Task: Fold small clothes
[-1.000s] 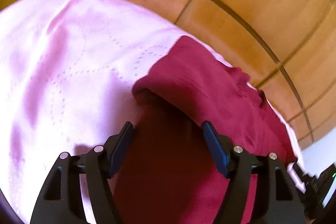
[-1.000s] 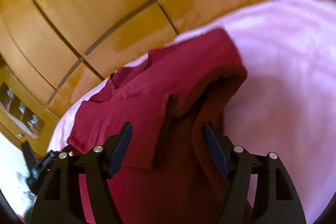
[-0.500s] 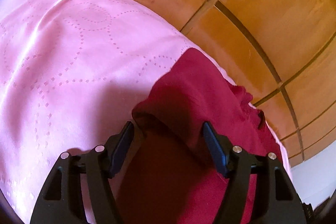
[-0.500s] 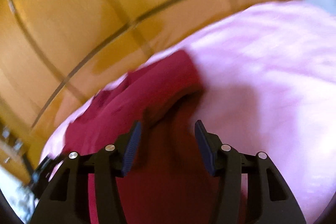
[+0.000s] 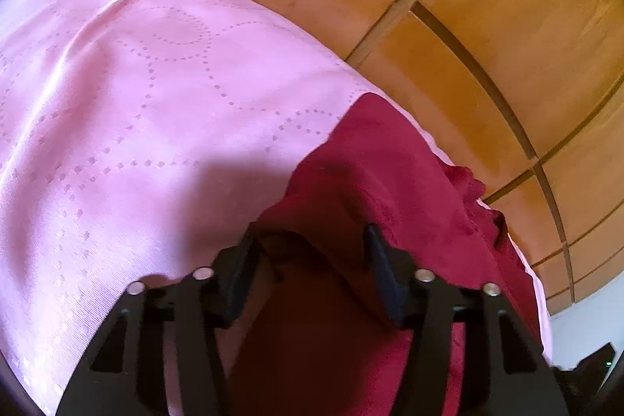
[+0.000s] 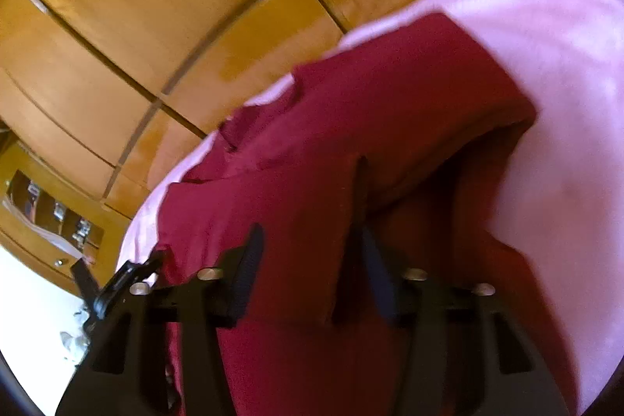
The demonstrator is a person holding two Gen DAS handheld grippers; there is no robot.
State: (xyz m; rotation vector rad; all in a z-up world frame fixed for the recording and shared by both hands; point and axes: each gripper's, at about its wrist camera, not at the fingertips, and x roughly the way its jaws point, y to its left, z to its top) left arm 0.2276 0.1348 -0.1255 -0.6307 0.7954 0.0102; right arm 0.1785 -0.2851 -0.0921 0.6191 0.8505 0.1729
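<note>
A dark red garment [image 5: 374,174] lies partly folded on a pink cloth [image 5: 136,112], its far part near the cloth's edge. My left gripper [image 5: 308,252] stands with jaws apart over the garment's raised fold, whose edge lies between the fingers. In the right wrist view the same garment [image 6: 351,127] shows a sleeve and a collar at the left. My right gripper [image 6: 308,252] has its jaws apart, with a hanging flap of the garment between them. Whether either gripper holds fabric further back is hidden.
Orange-brown floor tiles [image 5: 487,26] lie beyond the pink cloth's edge. A wooden cabinet [image 6: 46,213] with small items stands at the left of the right wrist view. The black tip of the other gripper [image 6: 117,279] shows by the garment's left edge.
Both grippers have narrowed slightly. The left view has shifted so the garment sits lower and further right. The right view swung, then came back to show the sleeve and collar.
</note>
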